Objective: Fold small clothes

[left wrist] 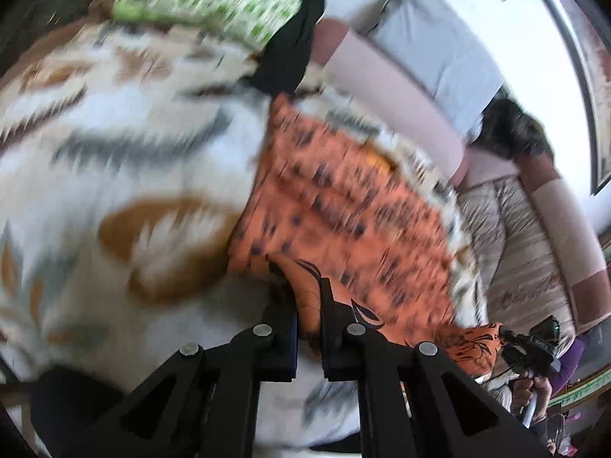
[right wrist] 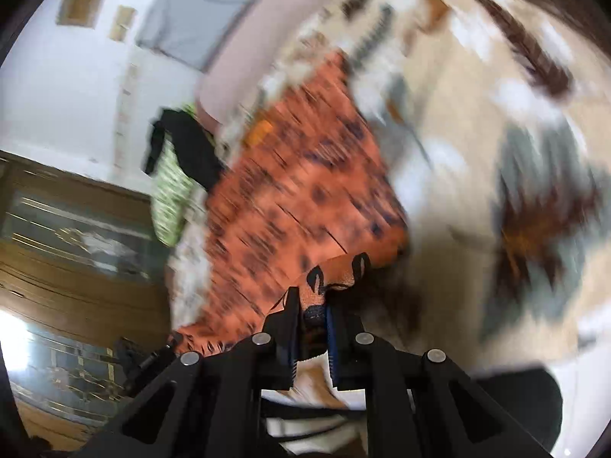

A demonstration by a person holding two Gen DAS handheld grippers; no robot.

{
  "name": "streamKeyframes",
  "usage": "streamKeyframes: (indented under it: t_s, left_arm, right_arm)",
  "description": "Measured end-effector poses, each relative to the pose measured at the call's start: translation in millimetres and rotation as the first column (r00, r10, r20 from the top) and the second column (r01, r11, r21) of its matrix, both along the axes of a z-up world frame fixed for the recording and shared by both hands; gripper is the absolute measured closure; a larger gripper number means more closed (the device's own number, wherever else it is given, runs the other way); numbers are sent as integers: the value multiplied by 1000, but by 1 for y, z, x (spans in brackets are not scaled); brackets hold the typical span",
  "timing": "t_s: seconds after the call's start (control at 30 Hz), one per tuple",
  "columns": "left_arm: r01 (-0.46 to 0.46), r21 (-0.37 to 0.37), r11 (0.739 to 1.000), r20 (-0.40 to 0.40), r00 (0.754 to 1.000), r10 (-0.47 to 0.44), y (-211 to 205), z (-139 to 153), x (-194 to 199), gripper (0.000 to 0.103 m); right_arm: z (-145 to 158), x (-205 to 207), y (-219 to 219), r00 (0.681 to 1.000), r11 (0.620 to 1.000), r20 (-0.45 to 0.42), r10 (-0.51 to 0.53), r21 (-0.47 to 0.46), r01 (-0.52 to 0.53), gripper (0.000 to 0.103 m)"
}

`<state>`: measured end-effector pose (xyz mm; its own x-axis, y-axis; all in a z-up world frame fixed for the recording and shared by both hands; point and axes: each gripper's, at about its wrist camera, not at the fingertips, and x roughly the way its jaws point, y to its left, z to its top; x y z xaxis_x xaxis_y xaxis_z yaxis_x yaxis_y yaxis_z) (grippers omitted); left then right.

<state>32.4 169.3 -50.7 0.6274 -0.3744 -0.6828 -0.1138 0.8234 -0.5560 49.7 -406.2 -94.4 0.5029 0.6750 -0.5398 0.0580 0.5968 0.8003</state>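
Orange cloth (left wrist: 343, 206) with dark spots (blurry, maybe leaf shapes) spread on patterned blanket (left wrist: 114, 145). Pinched at near corners by left gripper (left wrist: 307, 294) and right gripper (right wrist: 311, 305), both closed on it.

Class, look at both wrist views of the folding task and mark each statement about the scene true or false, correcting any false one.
1. Both grippers are shut on the orange cloth with dark spots. True: left gripper, right gripper.
2. The orange cloth lies on a bare wooden table. False: it lies on a cream bedspread with brown and grey leaf print.
3. A green-and-white patterned cloth lies farther back on the bedspread. True.
4. The black garment is held by the right gripper. False: no gripper holds it; it lies beside the green-and-white cloth.
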Motion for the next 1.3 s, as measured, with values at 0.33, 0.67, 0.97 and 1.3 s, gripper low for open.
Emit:
streamKeyframes:
  t_s: [0.33,0.67,0.97,1.3]
  left_arm:
    - [1,64,998,100,995,-8,7,42,158,94]
    - [-20,142,990,-28,999,24,0,-28,294,91]
    - [-258,140,956,18,966,258,39,-39,307,22]
    - [-132,212,968,68,990,120,38,-17,268,22]
  right_arm:
    - [36,162,-13,993,998,96,-68,9,67,91]
    - [-34,310,-5,994,994,-46,-99,-50,97,89]
    - [-60,328,-12,995,995,-40,-93,-29,91,85]
    - [-56,330,-43,974,978,-88,-207,24,209,23]
